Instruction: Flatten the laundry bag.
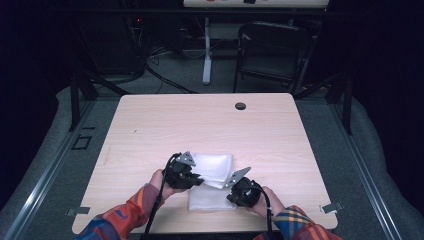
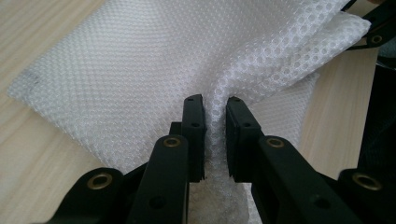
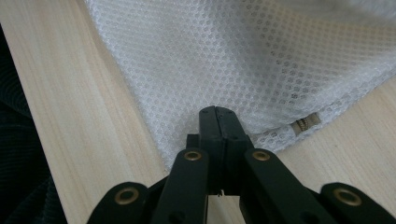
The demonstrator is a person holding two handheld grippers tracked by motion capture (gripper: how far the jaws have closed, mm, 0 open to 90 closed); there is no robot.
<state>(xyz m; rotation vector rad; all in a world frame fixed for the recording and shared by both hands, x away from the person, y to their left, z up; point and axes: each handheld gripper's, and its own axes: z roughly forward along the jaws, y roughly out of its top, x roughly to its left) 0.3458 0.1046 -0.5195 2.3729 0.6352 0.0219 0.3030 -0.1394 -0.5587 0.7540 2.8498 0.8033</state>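
A white mesh bag lies near the front edge of the wooden table, with part of it folded up. My left gripper is at its left side. In the left gripper view the left gripper is shut on a raised fold of the mesh bag, which is squeezed between the pads. My right gripper is at the bag's right front. In the right gripper view the right gripper has its jaws pressed together on the thin edge of the mesh bag, close to a small metal zip end.
A dark round cable hole sits at the table's far middle. Behind the table stand a black folding chair and a white stand leg. Bare wood stretches beyond and to both sides of the bag.
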